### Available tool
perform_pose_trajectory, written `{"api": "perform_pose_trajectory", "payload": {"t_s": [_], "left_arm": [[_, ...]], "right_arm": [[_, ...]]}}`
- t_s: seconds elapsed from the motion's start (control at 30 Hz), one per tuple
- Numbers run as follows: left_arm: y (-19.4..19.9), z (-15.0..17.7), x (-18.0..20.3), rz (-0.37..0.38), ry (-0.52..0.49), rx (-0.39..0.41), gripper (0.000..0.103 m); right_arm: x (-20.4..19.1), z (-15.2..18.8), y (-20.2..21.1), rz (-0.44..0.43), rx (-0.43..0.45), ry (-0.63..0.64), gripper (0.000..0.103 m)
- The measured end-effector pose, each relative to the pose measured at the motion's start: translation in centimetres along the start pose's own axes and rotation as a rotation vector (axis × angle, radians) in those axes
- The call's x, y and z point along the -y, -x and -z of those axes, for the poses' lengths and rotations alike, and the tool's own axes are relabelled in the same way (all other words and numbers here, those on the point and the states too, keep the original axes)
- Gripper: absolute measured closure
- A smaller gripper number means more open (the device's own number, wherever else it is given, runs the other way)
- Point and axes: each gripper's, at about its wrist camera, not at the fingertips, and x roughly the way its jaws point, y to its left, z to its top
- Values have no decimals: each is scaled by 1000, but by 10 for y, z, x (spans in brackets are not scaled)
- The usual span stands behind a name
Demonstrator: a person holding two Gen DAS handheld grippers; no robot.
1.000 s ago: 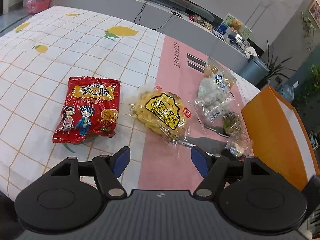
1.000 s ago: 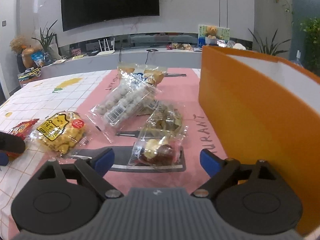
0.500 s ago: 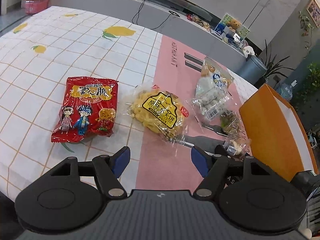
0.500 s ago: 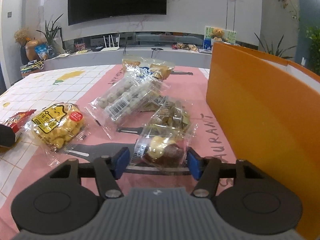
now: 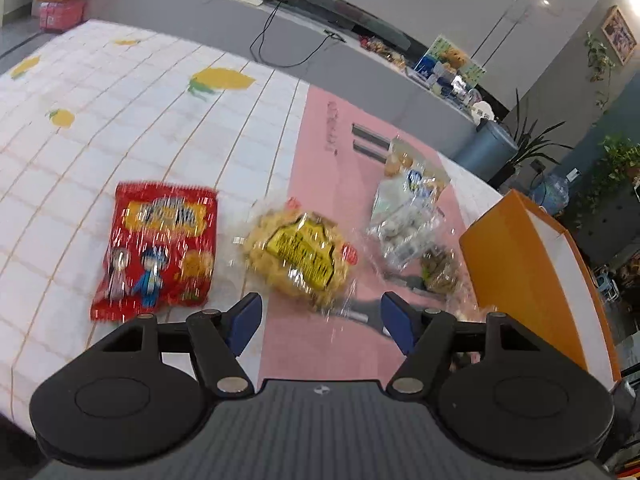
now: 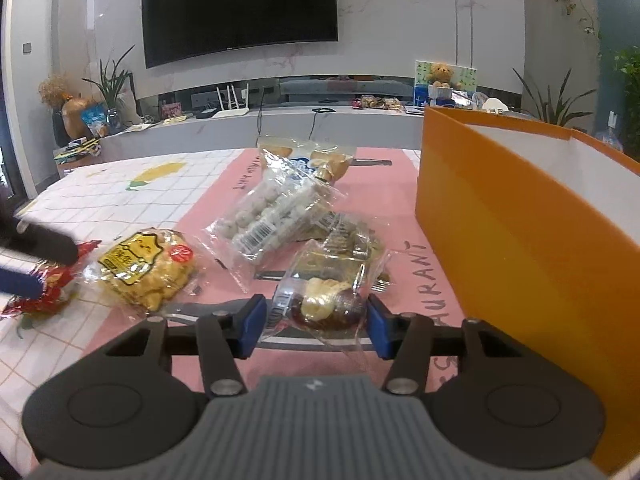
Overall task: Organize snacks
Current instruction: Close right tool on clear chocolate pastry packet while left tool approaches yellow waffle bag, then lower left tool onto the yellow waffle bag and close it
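Observation:
My right gripper (image 6: 313, 322) is shut on the near end of a clear bag of mixed brown and yellow snacks (image 6: 332, 280), next to the orange box (image 6: 520, 232). My left gripper (image 5: 320, 322) is open and empty, above the table in front of a yellow cracker bag (image 5: 298, 254) and a red noodle packet (image 5: 158, 244). A clear bag of white balls (image 6: 276, 216) lies behind the held bag. The orange box (image 5: 524, 272) stands at the right in the left wrist view, open at the top.
The table has a white checked cloth (image 5: 120, 120) and a pink mat (image 5: 340, 152). A grey counter (image 6: 320, 120) with clutter runs behind the table. The left gripper's finger (image 6: 40, 240) shows at the left edge of the right wrist view.
My right gripper has closed from wide open onto the mixed snack bag. My left gripper has moved a little towards the yellow and red packets and stays open.

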Motion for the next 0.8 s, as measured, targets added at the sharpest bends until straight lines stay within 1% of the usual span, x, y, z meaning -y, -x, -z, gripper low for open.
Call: {"api": "perform_pose_trajectory", "payload": {"t_s": [0.07,0.13,0.2,0.27,0.33,0.43,0.53,0.63,0.77,0.8], "left_arm": [[-5,-7,4,-8,-22,-12,23],[-15,-14,6,-17,-12,-37,23],[-23,-20,8,-8,-6,-47,23],[-33,-26,15,-14,-42,-64,23],[-43,-32,21,-34,-83,-77,22],[-54,-39,21,-54,-110,-86,21],[-65,-46,21,-100,-168,-82,16],[-81,-48,16,-152,-207,-103,16],[-95,-44,12,-154,-239,-119,13],[-95,-42,13,-152,-255,-106,9]], "right_arm": [[-1,1,4,-18,-5,-4,51],[-2,2,8,-30,-13,-9,51],[-2,3,10,-36,-14,-6,51],[-4,4,12,-34,-13,4,51],[-5,4,11,-25,-23,19,51],[-7,6,8,-6,-36,46,51],[-8,9,8,-15,-46,56,51],[-11,9,9,-19,-41,74,52],[-14,9,12,-23,-34,98,52],[-14,10,12,-24,-36,101,52]]}}
